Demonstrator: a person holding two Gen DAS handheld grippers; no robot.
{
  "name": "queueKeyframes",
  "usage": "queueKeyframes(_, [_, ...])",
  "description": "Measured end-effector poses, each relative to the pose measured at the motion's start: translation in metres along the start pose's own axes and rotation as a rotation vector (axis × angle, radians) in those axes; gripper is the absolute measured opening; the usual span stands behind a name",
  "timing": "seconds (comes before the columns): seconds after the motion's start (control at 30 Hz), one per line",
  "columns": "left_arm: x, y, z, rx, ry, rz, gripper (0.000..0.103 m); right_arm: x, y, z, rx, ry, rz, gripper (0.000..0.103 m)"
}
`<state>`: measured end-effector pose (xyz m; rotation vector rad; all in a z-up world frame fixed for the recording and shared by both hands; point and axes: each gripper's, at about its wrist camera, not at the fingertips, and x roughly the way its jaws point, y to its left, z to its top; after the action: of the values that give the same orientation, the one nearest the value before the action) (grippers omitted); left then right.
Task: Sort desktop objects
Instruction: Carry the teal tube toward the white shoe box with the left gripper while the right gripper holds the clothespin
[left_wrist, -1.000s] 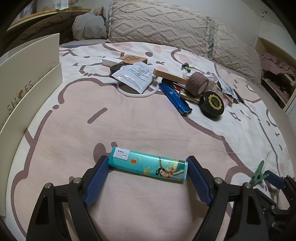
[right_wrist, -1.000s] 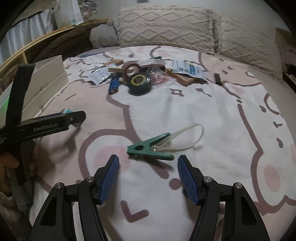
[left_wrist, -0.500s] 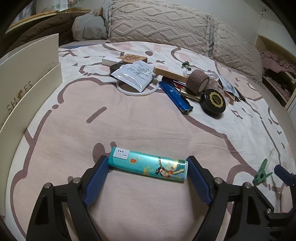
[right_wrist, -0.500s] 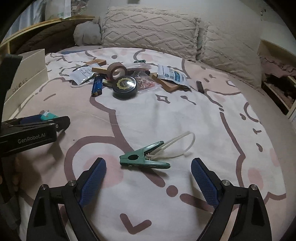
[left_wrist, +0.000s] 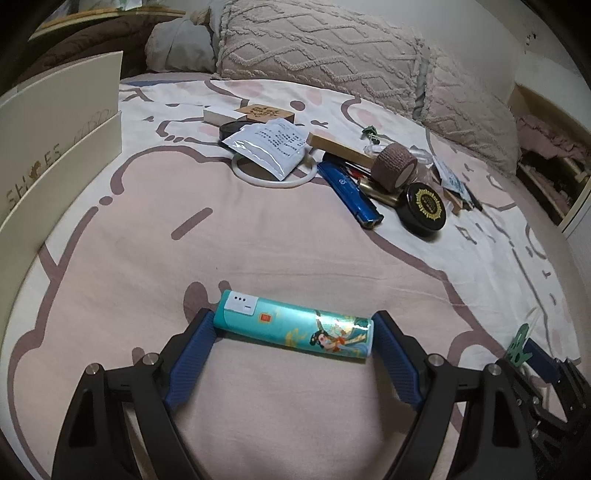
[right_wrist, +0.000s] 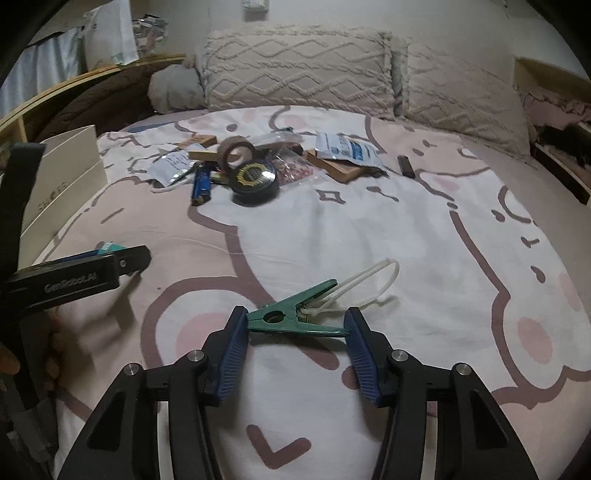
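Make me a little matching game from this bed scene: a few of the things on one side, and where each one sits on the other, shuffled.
Things:
1. teal tube
2. green clip
3. black round tin
4. white ring

Places:
A. partly under a white printed packet
B. between the jaws of the right gripper
C. between the jaws of the left gripper
D. beside the brown tape roll in the pile

Pairs: 1-C, 2-B, 3-D, 4-A
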<state>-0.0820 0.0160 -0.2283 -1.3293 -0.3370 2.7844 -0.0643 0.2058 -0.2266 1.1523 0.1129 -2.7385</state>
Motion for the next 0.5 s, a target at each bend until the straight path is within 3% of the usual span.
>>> queueKeyframes(0.5, [-0.009, 0.002, 0.001, -0.010, -0.045, -0.031, 0.084, -0.012, 0.005, -0.002, -0.022, -0.081, -0.011, 0.054])
